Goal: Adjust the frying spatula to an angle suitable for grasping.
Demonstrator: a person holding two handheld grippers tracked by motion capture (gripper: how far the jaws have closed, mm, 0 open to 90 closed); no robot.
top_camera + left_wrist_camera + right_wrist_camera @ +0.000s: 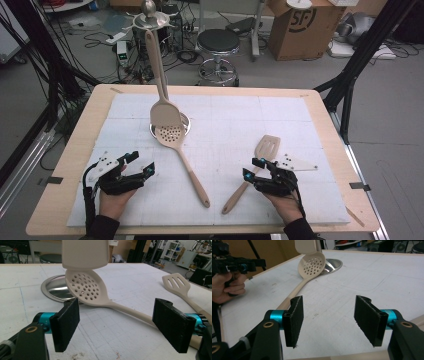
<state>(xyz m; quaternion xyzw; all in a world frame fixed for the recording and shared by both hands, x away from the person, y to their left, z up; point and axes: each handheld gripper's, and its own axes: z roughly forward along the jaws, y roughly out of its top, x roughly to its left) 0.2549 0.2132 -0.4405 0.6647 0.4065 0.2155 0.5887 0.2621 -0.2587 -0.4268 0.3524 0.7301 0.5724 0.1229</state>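
1. Cream-coloured kitchen tools lie on the white mat (300,200) that covers the wooden table (65,200): a slotted spatula (252,170) at the right and a perforated skimmer spoon (180,150) near the middle.
2. Right gripper (255,168) sits low over the spatula's handle, its jaws spread wide with nothing pressed between the pads; in the right gripper view the bare mat shows between them, and the spatula handle edges in at the lower right.
3. Left gripper (142,161) rests near the mat's left side, jaws also wide apart and holding nothing; in the left gripper view the skimmer's handle runs across behind the gap.
4. Skimmer's bowl lies against the rim of a round metal base (186,122), with its handle pointing toward the person.
5. Another cream turner (161,85) hangs from the metal stand (148,17), its blade just above the skimmer's bowl.
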